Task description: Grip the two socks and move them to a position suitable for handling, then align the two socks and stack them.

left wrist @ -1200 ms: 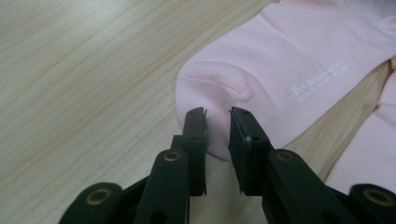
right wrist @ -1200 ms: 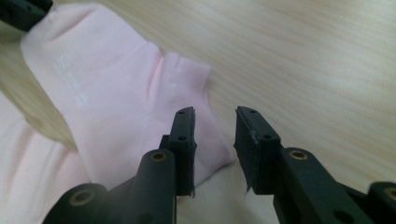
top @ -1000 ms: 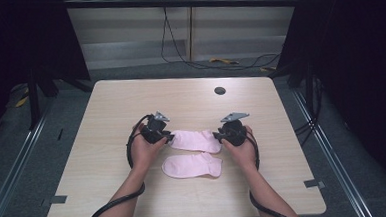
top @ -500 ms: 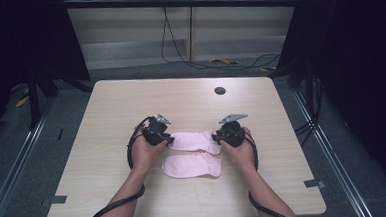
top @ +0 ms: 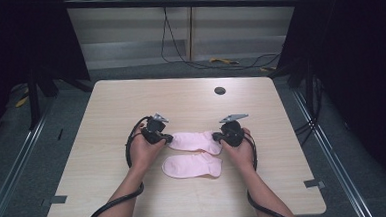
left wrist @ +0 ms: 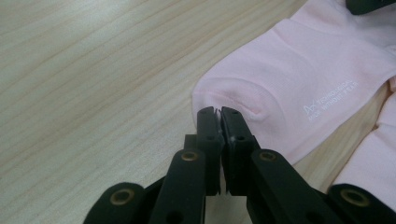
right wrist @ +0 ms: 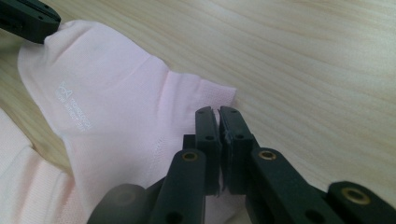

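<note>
Two pale pink socks lie on the wooden table (top: 130,101). My grippers hold the far sock (top: 195,141) at both ends. The left gripper (top: 168,139) pinches a fold of its rounded toe (left wrist: 289,79) between black jaws (left wrist: 219,112) that have just been closing. The right gripper (top: 215,136) has just closed on the sock's cuff edge (right wrist: 107,107), with its jaws (right wrist: 217,112) together on the fabric. The near sock (top: 191,166) lies flat just in front, touched by neither gripper.
A small dark round hole (top: 219,90) sits in the table top at the far right. Cables trail from both grippers off the near edge. Dark frames and floor cables surround the table.
</note>
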### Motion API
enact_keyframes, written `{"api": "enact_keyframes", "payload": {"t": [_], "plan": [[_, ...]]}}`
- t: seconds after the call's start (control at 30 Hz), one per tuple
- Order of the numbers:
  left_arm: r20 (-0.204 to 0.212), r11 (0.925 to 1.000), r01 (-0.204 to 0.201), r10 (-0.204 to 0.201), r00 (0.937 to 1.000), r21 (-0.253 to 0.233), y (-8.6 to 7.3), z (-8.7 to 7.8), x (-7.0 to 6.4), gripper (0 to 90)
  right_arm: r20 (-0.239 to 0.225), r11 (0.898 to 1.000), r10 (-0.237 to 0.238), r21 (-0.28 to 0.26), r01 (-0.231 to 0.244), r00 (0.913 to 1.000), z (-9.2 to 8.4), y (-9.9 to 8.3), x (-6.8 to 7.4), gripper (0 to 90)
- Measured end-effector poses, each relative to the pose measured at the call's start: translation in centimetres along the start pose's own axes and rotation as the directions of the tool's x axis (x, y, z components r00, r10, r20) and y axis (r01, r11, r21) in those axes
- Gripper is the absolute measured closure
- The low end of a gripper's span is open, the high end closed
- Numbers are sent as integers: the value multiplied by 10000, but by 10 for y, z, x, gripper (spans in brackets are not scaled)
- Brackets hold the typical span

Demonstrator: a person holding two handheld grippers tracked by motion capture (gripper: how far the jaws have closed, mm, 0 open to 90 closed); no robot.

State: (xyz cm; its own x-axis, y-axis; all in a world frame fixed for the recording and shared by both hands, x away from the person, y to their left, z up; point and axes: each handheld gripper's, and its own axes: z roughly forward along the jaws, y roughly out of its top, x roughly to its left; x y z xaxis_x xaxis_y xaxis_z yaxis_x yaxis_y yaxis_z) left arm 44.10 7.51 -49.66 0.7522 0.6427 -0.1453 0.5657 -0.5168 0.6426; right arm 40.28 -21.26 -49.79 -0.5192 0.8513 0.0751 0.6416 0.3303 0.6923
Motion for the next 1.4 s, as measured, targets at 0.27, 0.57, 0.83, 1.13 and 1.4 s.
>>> {"api": "enact_keyframes", "payload": {"t": [0.27, 0.57, 0.83, 1.13, 1.4], "plan": [[-90, 9995, 300, -301, 9995, -84, -1, 0, -1, 868, 129, 9999, -123, -8, 123, 9998, 1, 3, 1, 879], [559, 9984, 372, -349, 9978, -421, 5, -6, -5, 879, 147, 9992, -360, -146, 362, 9992, -12, 10, -2, 880], [510, 9986, 113, -87, 9987, -526, 19, -20, -14, 882, 19, 9985, -256, -479, 257, 9997, -26, 13, -5, 880], [416, 9983, 130, -107, 9991, -572, 24, -32, -19, 885, -52, 9968, -399, -688, 395, 9992, -42, 23, -3, 880], [379, 9986, 76, -56, 9993, -522, 23, -42, -23, 885, -147, 9952, -728, -661, 717, 9972, -55, 26, 3, 880]]}}
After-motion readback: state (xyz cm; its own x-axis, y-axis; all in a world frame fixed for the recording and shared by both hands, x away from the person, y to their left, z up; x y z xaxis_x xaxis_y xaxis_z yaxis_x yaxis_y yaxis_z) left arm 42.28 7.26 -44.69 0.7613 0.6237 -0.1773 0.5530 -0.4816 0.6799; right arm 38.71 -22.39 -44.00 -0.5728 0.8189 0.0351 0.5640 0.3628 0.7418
